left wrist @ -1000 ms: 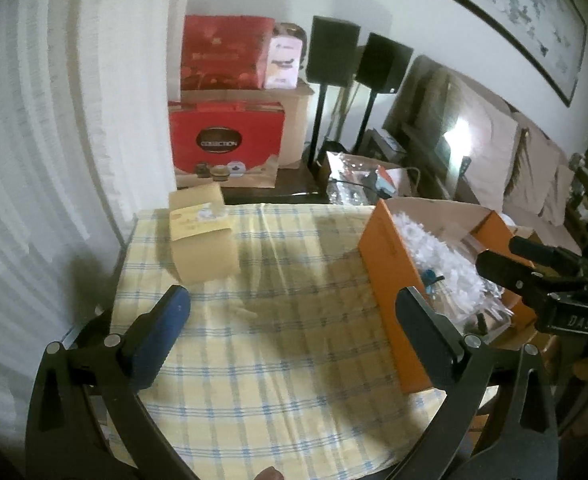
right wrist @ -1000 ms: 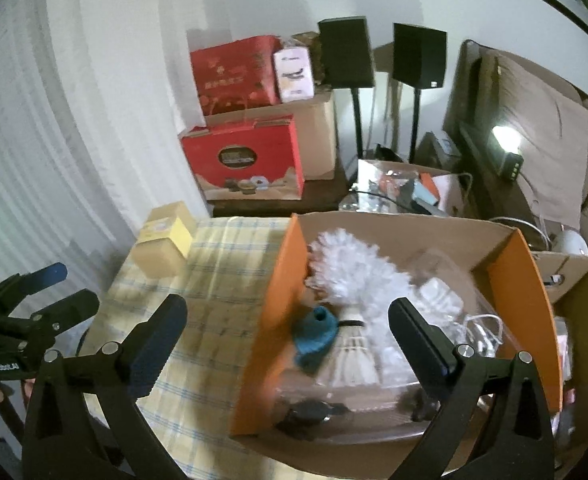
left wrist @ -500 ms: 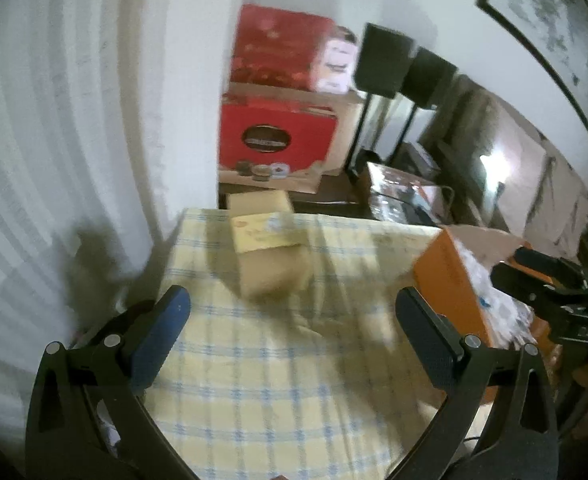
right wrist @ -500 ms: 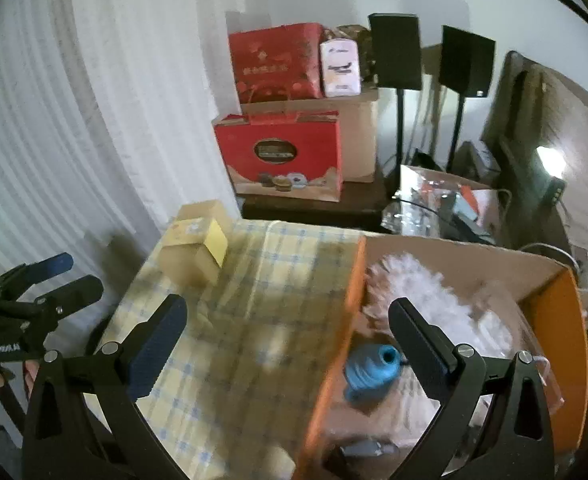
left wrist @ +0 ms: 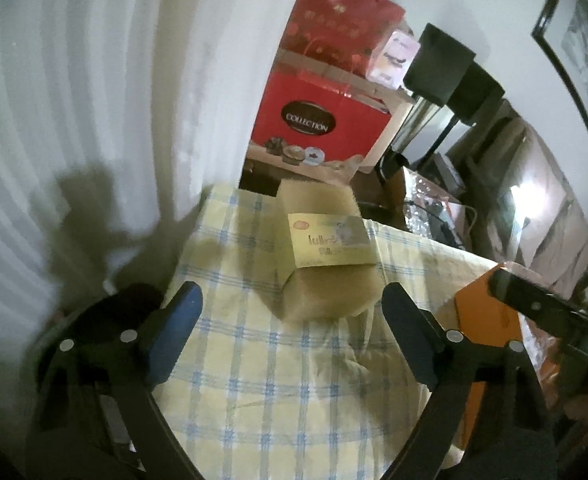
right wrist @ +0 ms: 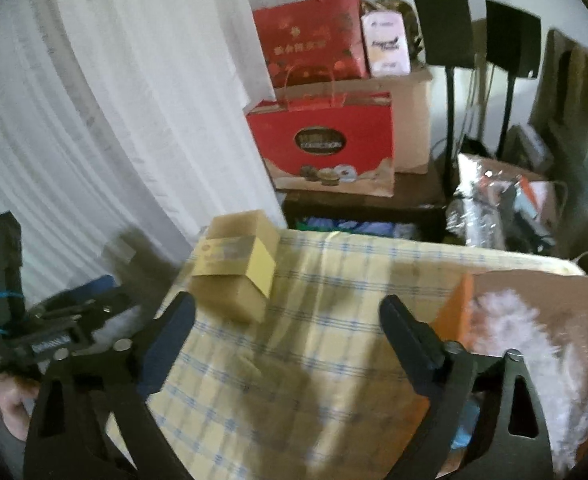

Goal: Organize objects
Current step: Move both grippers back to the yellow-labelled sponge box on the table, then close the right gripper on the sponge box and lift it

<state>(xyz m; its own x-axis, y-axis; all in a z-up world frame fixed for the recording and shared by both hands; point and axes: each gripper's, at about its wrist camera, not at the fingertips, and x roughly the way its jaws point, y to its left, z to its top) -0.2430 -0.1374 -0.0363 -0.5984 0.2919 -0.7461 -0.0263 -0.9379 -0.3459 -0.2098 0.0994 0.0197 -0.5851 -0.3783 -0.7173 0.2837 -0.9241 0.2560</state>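
Both of my grippers had swung away from the orange box [right wrist: 454,312] with its white feathery contents and toward the tan cardboard box [left wrist: 326,256] with the yellow label, which sat at the far corner of the checked tablecloth [left wrist: 254,380] near the white curtain [left wrist: 94,120]. Compared with a second earlier, that carton had grown much larger in the left wrist view and stood centred ahead of my left gripper [left wrist: 290,320], just beyond its tips and not yet between them. Both sets of jaws had just been closing a little from their widest; they were still wide apart with nothing between them. I judged this as lining up a grasp on the carton as the next thing to organize. The right wrist view showed what the left could not: my left gripper from the side, my hand [right wrist: 12,412] on its handle, and the open interior of the orange box. My right gripper [right wrist: 286,320] had only tablecloth ahead of it. The left view alone showed the carton's label face-on, though blurred, and 1 finger of the right gripper at its right edge.
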